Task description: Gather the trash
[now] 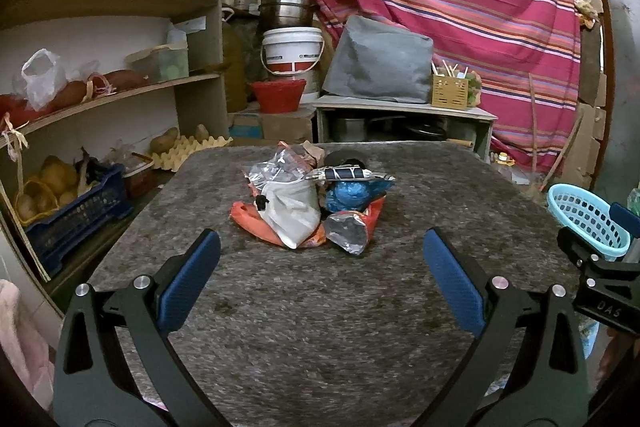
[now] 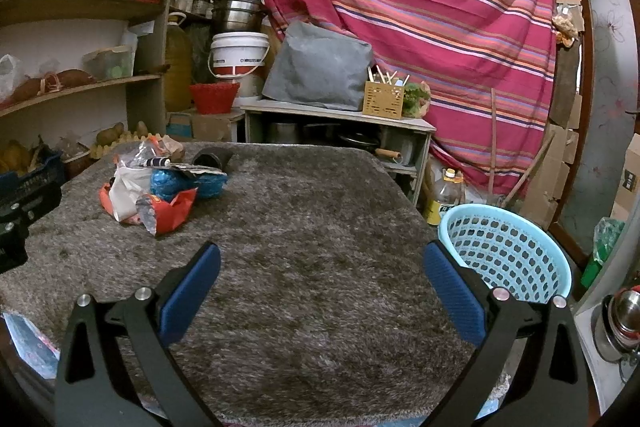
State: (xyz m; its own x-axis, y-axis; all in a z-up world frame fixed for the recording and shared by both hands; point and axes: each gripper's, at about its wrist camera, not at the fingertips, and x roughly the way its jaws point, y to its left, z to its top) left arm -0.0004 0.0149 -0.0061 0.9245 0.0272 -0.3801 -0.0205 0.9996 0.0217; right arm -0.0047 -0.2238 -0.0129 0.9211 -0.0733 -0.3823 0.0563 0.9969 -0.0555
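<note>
My left gripper (image 1: 322, 251) stood wide open over the grey shaggy rug (image 1: 320, 307), holding nothing; my right gripper (image 2: 322, 263) was just as wide and just as empty. The trash pile (image 1: 308, 203) lay straight ahead of the left fingers, near but not touched; from the right gripper it sat ahead and off to the left. The light blue basket (image 2: 508, 251) stood just beside my right gripper's right finger, past the rug's edge. I judged the lot light and crinkly: the white bag (image 1: 294, 211) soft and slack, the silver foil wrapper (image 1: 346, 233) slippery, the crumpled blue piece (image 1: 348, 197) springy; a pinch on a bunched fold of the white bag seemed surest, since flat foil would likely slide out.
</note>
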